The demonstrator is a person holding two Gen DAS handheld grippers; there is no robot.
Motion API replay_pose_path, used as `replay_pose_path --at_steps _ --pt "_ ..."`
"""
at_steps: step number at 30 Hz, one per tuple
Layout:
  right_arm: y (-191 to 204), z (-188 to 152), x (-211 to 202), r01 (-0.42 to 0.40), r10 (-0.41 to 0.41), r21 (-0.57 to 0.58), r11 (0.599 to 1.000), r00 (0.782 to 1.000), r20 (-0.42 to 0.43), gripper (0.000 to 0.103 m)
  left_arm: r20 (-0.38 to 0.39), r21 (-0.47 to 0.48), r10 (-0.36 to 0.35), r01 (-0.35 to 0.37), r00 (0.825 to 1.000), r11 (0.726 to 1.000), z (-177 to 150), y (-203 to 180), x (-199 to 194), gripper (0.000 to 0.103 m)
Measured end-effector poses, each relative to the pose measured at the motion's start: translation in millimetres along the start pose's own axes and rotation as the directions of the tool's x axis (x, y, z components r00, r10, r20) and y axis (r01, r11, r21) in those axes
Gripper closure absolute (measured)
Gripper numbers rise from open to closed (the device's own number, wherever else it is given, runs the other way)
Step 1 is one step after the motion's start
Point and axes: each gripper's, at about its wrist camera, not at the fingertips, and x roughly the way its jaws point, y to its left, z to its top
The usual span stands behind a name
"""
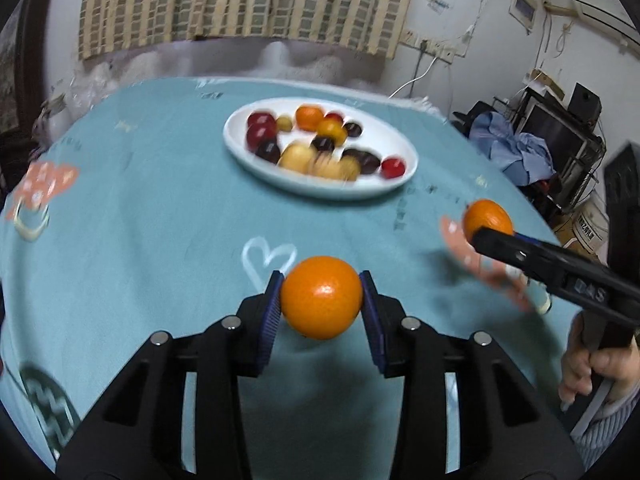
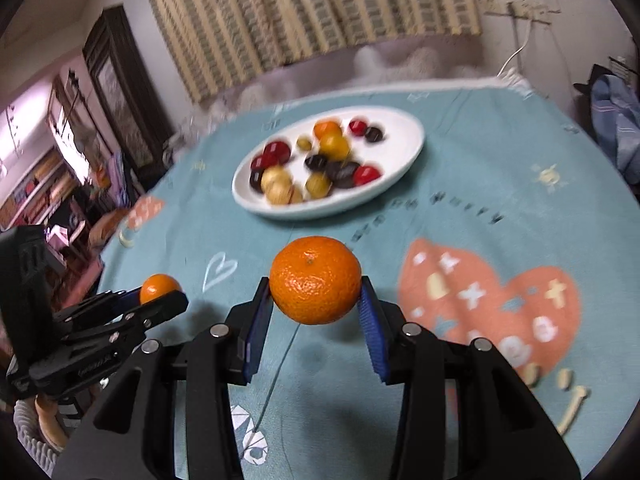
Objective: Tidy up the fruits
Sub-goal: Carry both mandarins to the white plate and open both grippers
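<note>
Both grippers are loaded, so the step in hand looks like carrying fruit to the dish. The left gripper (image 1: pixel 322 300) has its fingers (image 1: pixel 270 312) clamped on an orange (image 1: pixel 321 297), lifted clear of the counter (image 1: pixel 140 208) with its shadow on the blue cloth below. The right gripper (image 2: pixel 316 304) is likewise clamped on a second orange (image 2: pixel 315 280), also off the cloth. The white oval plate (image 1: pixel 384 136) sits further back near the middle of the counter, already holding a mix of red, dark, yellow and orange fruit. The next move probably calls for bringing each orange forward over the plate rim and lowering it into a bare patch; the right end of the plate looks the emptiest, while the middle is crowded and a dropped orange could knock smaller fruit about. The cloth between grippers and plate is bare, so the path is open. The two grippers are side by side and fairly near, so they should go one at a time or to separate ends. The counter's far edge lies just behind the plate.
</note>
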Motion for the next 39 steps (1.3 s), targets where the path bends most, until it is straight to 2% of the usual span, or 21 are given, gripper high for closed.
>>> replay_pose_path --at_steps 1,4,6,10,14,18,24,25,26,28,29,32,35,39 --pt "-4.6 8.2 -7.3 -0.014 0.013 0.024 1.000 0.999 0.031 0.060 0.005 0.003 -0.009 0.009 1.000 1.000 9.1 -1.5 2.0 0.064" --pt "-11.5 40.7 -10.0 -0.011 0.009 0.051 0.999 0.999 0.050 0.060 0.020 -0.009 -0.052 0.052 0.998 0.999 46.4 -0.1 13.5 0.064" --pt "-9.7 60.8 -4.9 0.014 -0.015 0.027 1.000 0.999 0.050 0.060 0.033 0.006 -0.033 0.033 0.999 0.999 71.3 0.2 25.9 0.064" --pt "-9.0 101.2 33.2 0.051 -0.051 0.003 0.999 0.998 0.032 0.060 0.030 0.014 -0.012 0.011 0.999 1.000 104.7 5.0 56.0 0.064" --pt "-19.4 119.0 87.9 0.094 -0.094 0.008 0.996 0.996 -0.013 0.060 -0.003 -0.008 0.004 -0.004 1.000 1.000 128.6 20.6 100.1 0.064" --pt "-33.0 123.0 134.9 0.140 -0.139 0.022 0.990 0.989 -0.052 0.060 -0.037 -0.027 0.009 -0.010 0.999 1.000 135.5 33.5 132.7 0.064" --pt "-39.5 119.1 159.1 0.186 -0.185 0.009 0.983 0.981 -0.064 0.058 -0.035 -0.013 0.032 -0.033 0.999 0.999 132.7 33.9 152.2 0.064" --pt "-40.3 117.2 159.6 0.190 -0.189 0.013 0.982 0.980 -0.068 0.058 -0.029 0.002 0.048 -0.048 0.998 0.999 132.6 30.9 152.8 0.059" --pt "-42.3 115.4 160.2 0.189 -0.187 0.026 0.982 0.980 -0.075 0.058 -0.023 0.012 0.056 -0.056 0.998 0.998 132.1 28.0 152.7 0.047" --pt "-45.4 114.1 155.4 0.186 -0.183 0.059 0.981 0.982 -0.050 0.050 0.003 0.036 0.088 -0.088 0.996 0.995 131.6 20.9 149.5 0.033" --pt "-45.5 113.9 150.1 0.177 -0.176 0.070 0.982 0.984 -0.025 0.039 0.016 0.051 0.101 -0.101 0.995 0.994 130.9 17.1 146.6 0.033" --pt "-38.6 113.3 133.9 0.181 -0.183 0.053 0.982 0.983 0.026 0.039 0.047 0.075 0.115 -0.118 0.992 0.990 127.8 8.9 133.9 0.033" --pt "-28.0 108.6 117.8 0.188 -0.188 0.013 0.982 0.982 0.036 0.039 0.069 0.074 0.119 -0.124 0.990 0.989 123.8 5.3 115.8 0.032" --pt "-18.3 97.8 88.6 0.166 -0.166 0.019 0.986 0.985 0.051 0.039 0.106 0.061 0.130 -0.137 0.986 0.989 112.6 1.0 82.5 0.029"
